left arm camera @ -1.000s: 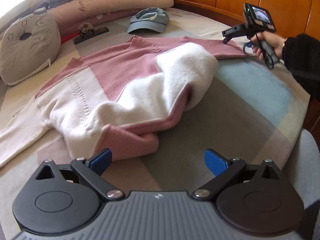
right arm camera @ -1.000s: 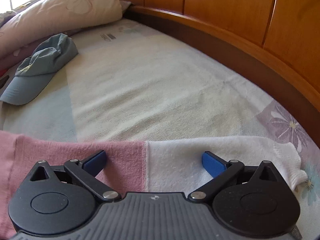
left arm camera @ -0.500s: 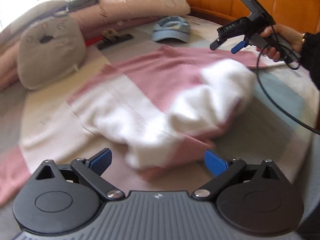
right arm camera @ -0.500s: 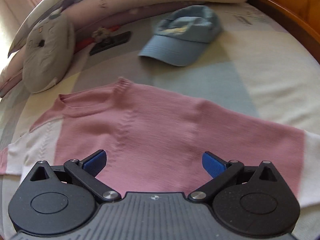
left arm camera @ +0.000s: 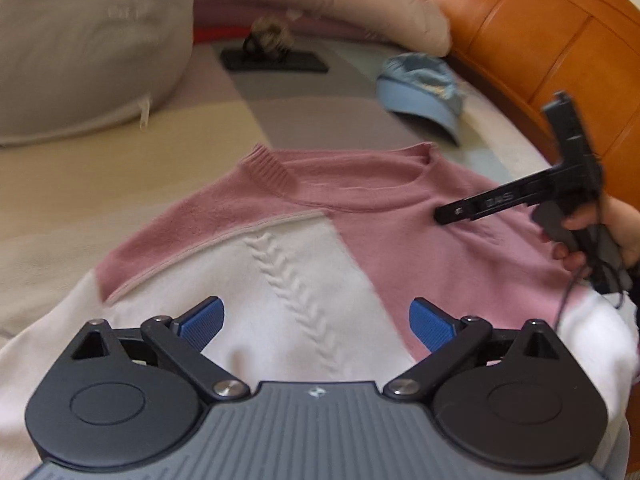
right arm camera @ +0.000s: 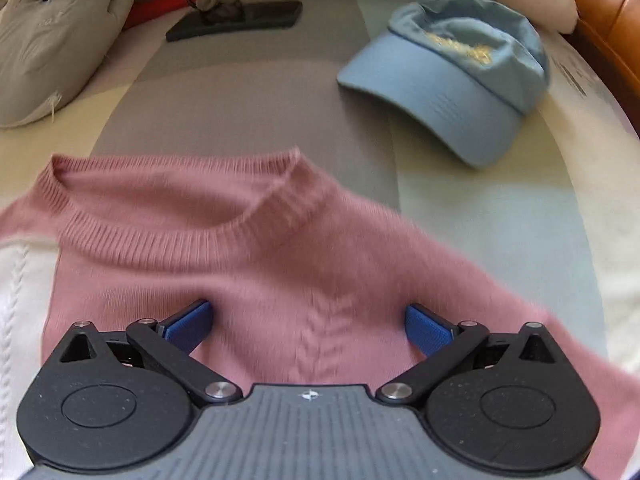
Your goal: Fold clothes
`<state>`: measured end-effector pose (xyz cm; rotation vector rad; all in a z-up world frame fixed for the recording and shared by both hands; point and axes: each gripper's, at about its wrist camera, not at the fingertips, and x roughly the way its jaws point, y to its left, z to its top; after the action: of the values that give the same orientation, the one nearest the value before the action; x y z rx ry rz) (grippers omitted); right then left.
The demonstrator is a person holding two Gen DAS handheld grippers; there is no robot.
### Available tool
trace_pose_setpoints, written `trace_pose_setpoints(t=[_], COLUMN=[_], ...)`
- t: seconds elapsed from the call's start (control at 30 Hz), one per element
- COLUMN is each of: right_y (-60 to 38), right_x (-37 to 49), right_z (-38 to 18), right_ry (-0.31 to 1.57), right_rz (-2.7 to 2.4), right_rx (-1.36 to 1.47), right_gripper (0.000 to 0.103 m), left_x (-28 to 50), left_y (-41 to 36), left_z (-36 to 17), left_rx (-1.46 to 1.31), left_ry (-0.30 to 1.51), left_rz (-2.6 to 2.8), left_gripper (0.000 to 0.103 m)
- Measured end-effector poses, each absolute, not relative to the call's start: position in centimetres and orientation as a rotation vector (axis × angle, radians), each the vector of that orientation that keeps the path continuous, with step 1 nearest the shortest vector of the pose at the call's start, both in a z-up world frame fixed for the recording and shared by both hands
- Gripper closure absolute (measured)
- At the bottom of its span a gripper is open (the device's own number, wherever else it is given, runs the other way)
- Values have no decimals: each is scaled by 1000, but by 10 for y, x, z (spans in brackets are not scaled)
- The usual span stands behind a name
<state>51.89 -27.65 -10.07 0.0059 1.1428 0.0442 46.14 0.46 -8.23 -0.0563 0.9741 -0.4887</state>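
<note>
A pink and white knit sweater (left arm camera: 312, 216) lies on the bed with its ribbed collar (right arm camera: 172, 236) toward the pillows. My left gripper (left arm camera: 316, 320) hovers open over the white cable-knit chest panel, nothing between its blue pads. My right gripper (right arm camera: 308, 326) is open just above the pink shoulder area below the collar, holding nothing. In the left wrist view the right gripper (left arm camera: 448, 216) shows at the right, held by a hand (left arm camera: 616, 232), its tip over the pink part beside the collar.
A light blue cap (right arm camera: 452, 76) lies beyond the sweater on the right. A dark flat tray with a flower ornament (right arm camera: 236, 16) sits further back. A grey cushion (left arm camera: 88, 48) and long pillows line the far side. The wooden headboard (left arm camera: 540, 40) curves along the right.
Both grippers have moved in over the sweater toward its collar. The right gripper came from the far sleeve to the pink shoulder; the left advanced from the folded hem to the white chest panel.
</note>
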Motion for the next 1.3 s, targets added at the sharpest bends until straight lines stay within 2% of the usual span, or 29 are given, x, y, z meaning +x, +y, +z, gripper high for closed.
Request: trace_pose_setpoints(t=[0.1, 0.23, 0.37, 0.5, 0.63, 0.87, 1.1, 1.3], right_y=[-279, -289, -310, -327, -342, -361, -302, -255], right_x=[538, 553, 541, 516, 511, 523, 548, 581], right_z=[-101, -98, -74, -60, -82, -93, -64, -98], right_ry=[1104, 1022, 1040, 1093, 1139, 1000, 1028, 1130], right_rz=[52, 74, 192, 309, 320, 282, 468, 413], right_rx=[16, 59, 164, 267, 337, 484, 400, 280], right_gripper=[0, 0, 0, 0, 0, 0, 0, 0], left_x=[483, 494, 494, 506, 513, 523, 508, 496], left_y=[6, 2, -7, -28, -29, -29, -2, 36], left_z=[-98, -87, -64, -67, -69, -73, -67, -73], left_rx=[-57, -85, -112, -185, -198, -213, -188, -225], left_ry=[967, 949, 922, 931, 924, 905, 888, 896], left_rz=[-394, -411, -514, -643, -604, -522, -537, -493], left_gripper=[4, 3, 3, 3, 3, 3, 3, 3])
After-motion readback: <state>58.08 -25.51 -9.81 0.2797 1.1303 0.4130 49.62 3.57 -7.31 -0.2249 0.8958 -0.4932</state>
